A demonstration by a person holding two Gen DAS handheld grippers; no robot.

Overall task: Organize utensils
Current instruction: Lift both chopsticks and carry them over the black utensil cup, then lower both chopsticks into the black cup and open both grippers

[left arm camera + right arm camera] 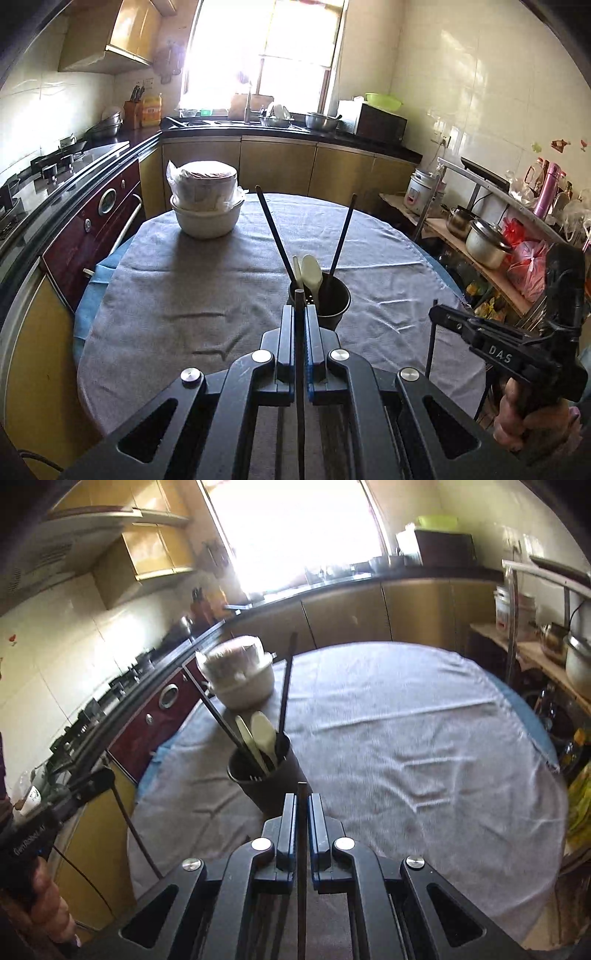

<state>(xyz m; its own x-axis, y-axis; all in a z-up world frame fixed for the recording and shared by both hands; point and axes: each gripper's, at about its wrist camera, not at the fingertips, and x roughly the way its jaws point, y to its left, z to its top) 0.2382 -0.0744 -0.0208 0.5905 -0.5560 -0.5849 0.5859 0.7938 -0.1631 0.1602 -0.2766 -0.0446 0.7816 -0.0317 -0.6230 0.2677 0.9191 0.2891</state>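
Observation:
A dark utensil cup [334, 299] [271, 775] stands on the grey tablecloth. It holds two dark chopsticks [275, 236] [285, 694] and pale spoons [310, 273] [264, 734]. My left gripper [300, 308] is shut on a dark chopstick [299, 369], just before the cup's near rim. My right gripper [302, 797] is shut on another dark chopstick [302, 849], just right of the cup. In the left wrist view the right gripper [437, 312] shows at the right with its chopstick [430, 343] hanging down. In the right wrist view the left gripper [107, 775] shows at the left with its chopstick [135, 830].
A round table [147, 369] [443, 738] with grey cloth over blue. Stacked white bowls in plastic [207, 206] [240, 675] stand at its far left. Stove and counter [55, 177] run along the left; shelves with pots [487, 236] are on the right.

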